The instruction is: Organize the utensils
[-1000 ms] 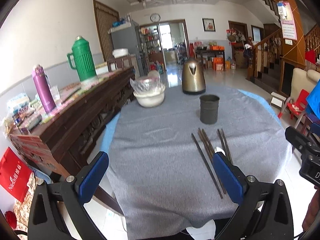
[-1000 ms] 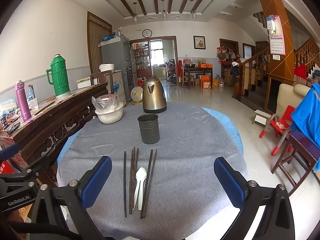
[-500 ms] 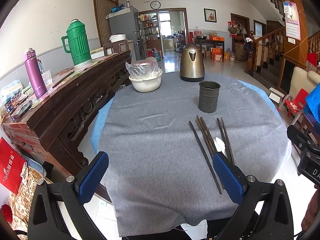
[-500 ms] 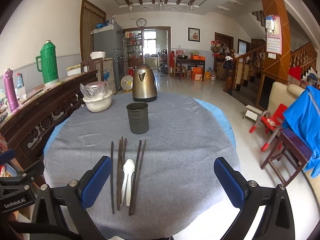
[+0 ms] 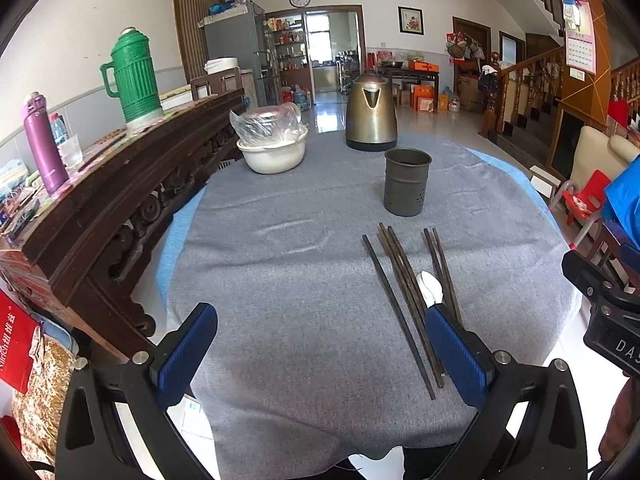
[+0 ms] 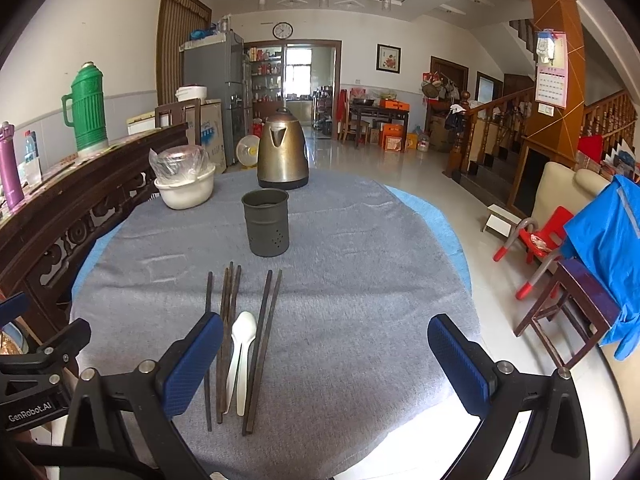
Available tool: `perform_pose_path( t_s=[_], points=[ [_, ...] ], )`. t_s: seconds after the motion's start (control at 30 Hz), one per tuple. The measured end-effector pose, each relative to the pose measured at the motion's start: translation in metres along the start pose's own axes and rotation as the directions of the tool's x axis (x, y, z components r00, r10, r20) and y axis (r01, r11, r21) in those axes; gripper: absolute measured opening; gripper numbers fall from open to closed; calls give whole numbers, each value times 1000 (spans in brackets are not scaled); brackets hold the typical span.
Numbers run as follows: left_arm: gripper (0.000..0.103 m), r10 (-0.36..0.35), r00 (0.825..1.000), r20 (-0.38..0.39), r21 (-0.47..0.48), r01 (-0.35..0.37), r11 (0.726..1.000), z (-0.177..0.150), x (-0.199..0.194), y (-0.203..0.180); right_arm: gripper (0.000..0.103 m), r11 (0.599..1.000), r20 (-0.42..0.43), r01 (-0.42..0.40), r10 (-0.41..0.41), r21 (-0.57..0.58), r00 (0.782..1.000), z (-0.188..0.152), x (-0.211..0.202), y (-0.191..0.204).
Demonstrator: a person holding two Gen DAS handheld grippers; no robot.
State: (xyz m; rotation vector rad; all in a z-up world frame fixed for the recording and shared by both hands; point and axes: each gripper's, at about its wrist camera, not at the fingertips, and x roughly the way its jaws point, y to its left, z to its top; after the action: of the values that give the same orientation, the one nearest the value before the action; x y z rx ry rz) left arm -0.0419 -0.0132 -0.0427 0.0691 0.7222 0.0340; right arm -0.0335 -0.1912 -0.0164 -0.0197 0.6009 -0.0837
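Both pairs of jaws stand wide apart and hold nothing: the left gripper (image 5: 320,350) hangs over the near edge of the bench (image 5: 288,280), and the right gripper (image 6: 326,364) does the same a little further right. Just beyond them, on the grey cloth (image 6: 360,280), lie the dark chopsticks (image 6: 228,320) in a loose row, pointing away from the cameras, with a white spoon (image 6: 242,344) among them, between the middle cluster and the right-hand pair. Past the chopstick tips stands the dark metal utensil holder (image 6: 267,222), upright, perforated near its base and apart from the utensils. Further back sit a white bowl (image 5: 274,152) holding a clear plastic bag, and a brass-coloured electric kettle (image 6: 283,151). Along the left runs a carved wooden sideboard (image 5: 120,184) carrying a green thermos (image 5: 134,76) and a purple flask (image 5: 44,142).
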Motion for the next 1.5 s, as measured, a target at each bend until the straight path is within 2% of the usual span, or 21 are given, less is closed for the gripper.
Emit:
perform_pose_path(
  t_s=[0.63,0.77,0.87,1.03,1.13,1.23,1.27,1.37,1.5],
  points=[
    [103,-8,995,-97,3,8,1000,21,58,-11,103,1000,-104,13,-12,5,995,11,64,-5],
    [103,-24,993,-119,2,25,1000,28,75,-10,103,1000,-132,-13,17,28,991,16,79,-7],
    [103,-25,989,-145,-6,25,1000,33,94,-7,103,996,-161,-62,72,68,984,19,94,-11],
    [103,-44,980,-192,-25,40,999,40,125,-3,102,976,-223,-161,191,146,956,22,133,-18],
    [103,-69,970,-232,-46,60,997,44,144,-2,96,950,-263,-237,286,201,922,25,161,-18],
    [103,-83,961,-262,-63,69,996,46,159,-1,89,933,-285,-266,331,244,900,28,182,-19],
    [103,-81,961,-265,-63,67,996,46,162,-2,86,931,-296,-264,334,254,895,29,189,-17],
    [103,-77,961,-265,-55,65,996,48,166,-2,85,939,-324,-244,315,241,892,33,200,-12],
    [103,-64,962,-267,-42,55,998,48,170,-4,85,970,-327,-196,234,147,915,36,197,3]
  ],
)
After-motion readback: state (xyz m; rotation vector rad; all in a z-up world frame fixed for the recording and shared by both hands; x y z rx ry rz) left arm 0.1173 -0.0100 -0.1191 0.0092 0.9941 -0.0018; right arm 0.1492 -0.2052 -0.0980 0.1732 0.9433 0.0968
